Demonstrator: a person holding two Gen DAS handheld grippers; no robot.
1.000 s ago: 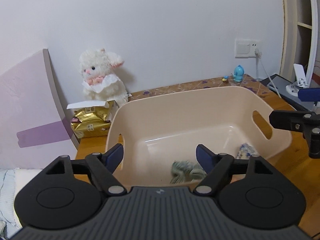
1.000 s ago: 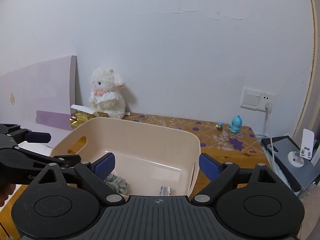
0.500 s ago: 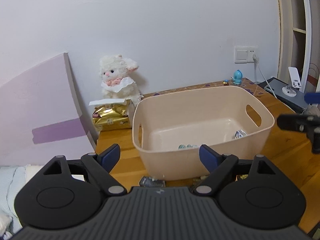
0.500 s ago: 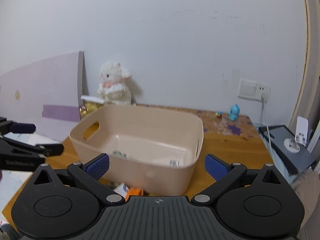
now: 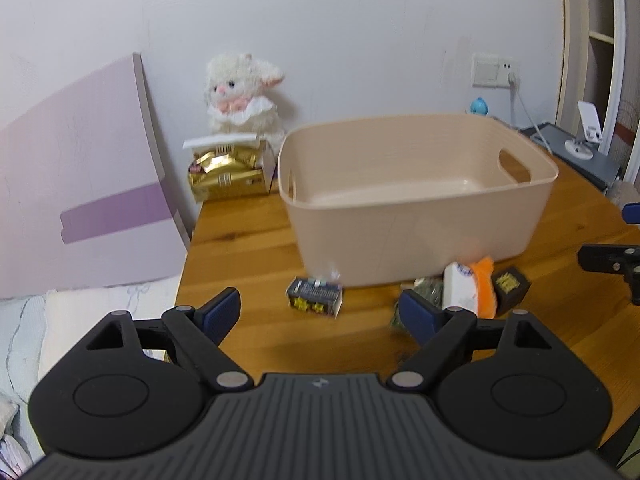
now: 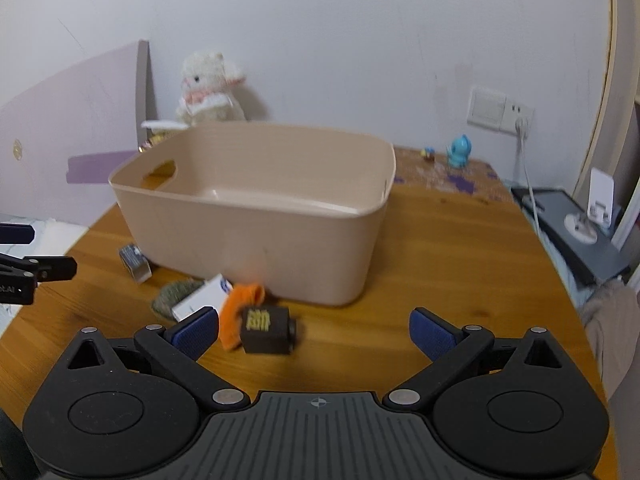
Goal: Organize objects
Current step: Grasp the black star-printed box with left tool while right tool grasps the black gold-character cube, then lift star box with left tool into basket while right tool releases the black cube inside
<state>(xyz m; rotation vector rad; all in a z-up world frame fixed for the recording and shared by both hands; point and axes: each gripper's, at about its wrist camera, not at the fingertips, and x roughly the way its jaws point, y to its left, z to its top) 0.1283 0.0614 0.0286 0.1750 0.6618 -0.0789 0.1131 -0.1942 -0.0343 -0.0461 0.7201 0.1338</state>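
Observation:
A beige plastic bin (image 5: 420,216) (image 6: 256,216) stands on the wooden table (image 5: 248,240). In front of it lie a small dark box with yellow marks (image 5: 316,296) (image 6: 134,262), a grey-green cloth (image 6: 174,296), a white packet (image 5: 460,288) (image 6: 202,296), an orange cloth (image 5: 484,286) (image 6: 240,308) and a black box with yellow print (image 5: 510,284) (image 6: 266,330). My left gripper (image 5: 320,312) is open and empty, hovering short of these items. My right gripper (image 6: 314,328) is open and empty, just right of the black box.
A white plush lamb (image 5: 240,96) and a gold packet (image 5: 226,176) sit behind the bin at the wall. A purple board (image 5: 80,200) leans at the left. A blue figurine (image 6: 458,152), a wall socket with cable (image 6: 500,112) and a dark tray with a phone stand (image 6: 580,224) are on the right.
Both grippers have pulled back and down from over the bin. The loose items in front of the bin have come into view; the bin's inside is now mostly hidden.

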